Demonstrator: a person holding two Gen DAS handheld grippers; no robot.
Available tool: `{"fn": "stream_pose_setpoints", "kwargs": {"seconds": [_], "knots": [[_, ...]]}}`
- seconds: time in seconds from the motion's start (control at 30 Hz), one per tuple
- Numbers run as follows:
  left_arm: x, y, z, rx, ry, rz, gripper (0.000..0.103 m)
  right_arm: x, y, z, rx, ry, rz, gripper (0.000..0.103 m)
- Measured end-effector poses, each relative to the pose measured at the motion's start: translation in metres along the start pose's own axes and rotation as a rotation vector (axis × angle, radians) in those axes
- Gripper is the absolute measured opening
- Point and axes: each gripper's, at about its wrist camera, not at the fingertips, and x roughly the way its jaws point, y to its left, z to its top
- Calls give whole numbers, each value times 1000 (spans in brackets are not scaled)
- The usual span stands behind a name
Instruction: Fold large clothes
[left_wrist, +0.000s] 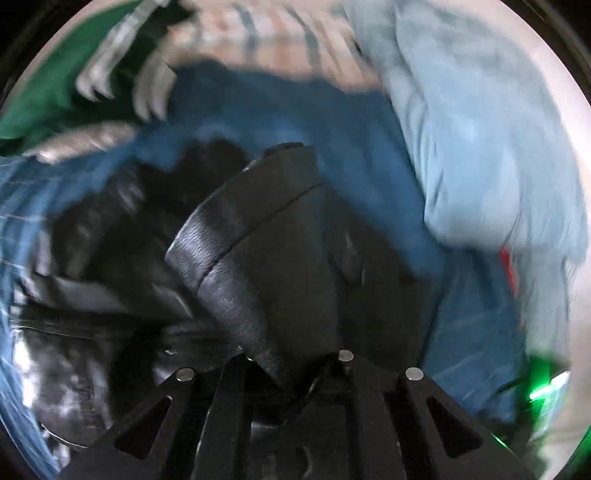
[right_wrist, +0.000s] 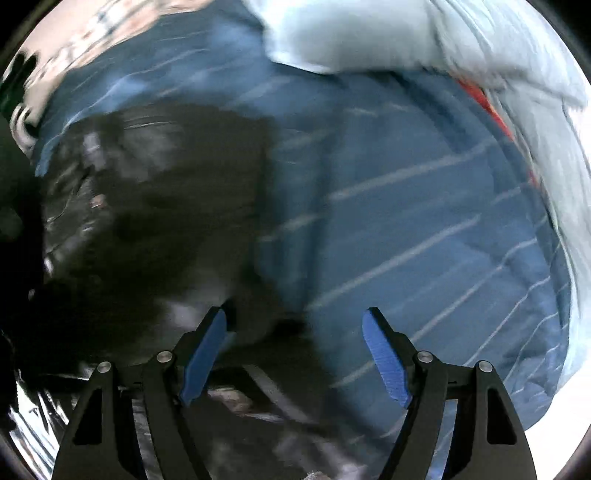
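Both wrist views heavily smeared by motion; fabric detail streaks into lines. Left wrist view: only the black leather garment (left_wrist: 258, 236) close to the lens stays sharp, grain and seam readable; blue cloth (left_wrist: 295, 110) behind it is soft. Green glare spot (left_wrist: 546, 387) at lower right edge. Right wrist view: the blue finger pads (right_wrist: 386, 362) are crisp, the striped blue cloth (right_wrist: 424, 221) blurred. Light is cool and diffuse, pale cloth (right_wrist: 351, 33) nearly blown out. Fisheye bending, black corners.

Jacket (right_wrist: 155, 206) on striped sheet (right_wrist: 424, 229), pale garment (right_wrist: 369, 33) beyond.
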Motion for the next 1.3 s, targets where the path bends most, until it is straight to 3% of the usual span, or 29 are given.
{"fn": "stream_pose_setpoints", "kwargs": {"seconds": [0.13, 0.17, 0.2, 0.23, 0.3, 0.43, 0.53, 0.67, 0.77, 0.83, 0.87, 0.9, 0.93, 0.97, 1.0, 1.2, 1.27, 1.3], "knots": [[15, -17, -10, 22, 39, 67, 19, 2, -33, 8, -7, 35, 35, 78], [12, -15, -12, 13, 37, 61, 48, 1, -38, 10, -2, 48, 53, 78], [7, -13, -12, 1, 34, 46, 93, -1, -43, 11, 8, 61, 79, 78], [4, -15, -10, -9, 26, 33, 103, -3, -47, 14, 20, 73, 116, 78], [-8, -13, -13, -17, 13, 21, 103, -8, -54, 22, 50, 95, 176, 78], [-32, 4, -14, -74, 1, 69, 103, -20, -54, 36, 102, 114, 316, 78], [-53, 44, -29, -170, 54, 184, 103, -29, -32, 48, 62, 102, 428, 75], [-76, 109, -52, -341, 88, 255, 103, -22, 1, 59, 57, 128, 512, 75], [-74, 149, -65, -394, 101, 381, 103, 0, 20, 58, 59, 185, 508, 75], [-66, 170, -69, -411, 112, 485, 103, 16, 33, 57, 18, 216, 451, 75], [-62, 182, -70, -422, 109, 531, 103, 20, 40, 56, -15, 221, 418, 69], [-60, 192, -69, -434, 105, 562, 103, 21, 44, 55, -43, 214, 392, 49], [-56, 202, -67, -445, 98, 576, 103, 20, 48, 53, -81, 197, 341, 36], [-53, 210, -67, -453, 99, 581, 103, 19, 50, 52, -113, 176, 284, 30], [-47, 217, -64, -461, 102, 587, 103, 19, 50, 50, -126, 163, 282, 27], [-17, 215, -41, -370, 139, 605, 103, -19, 42, 42, -156, -23, 272, 17], [-24, 208, -42, -346, 132, 600, 103, -18, 47, 48, -183, -35, 245, 18], [-30, 205, -44, -344, 125, 588, 103, -10, 50, 52, -205, 2, 230, 19]]}}
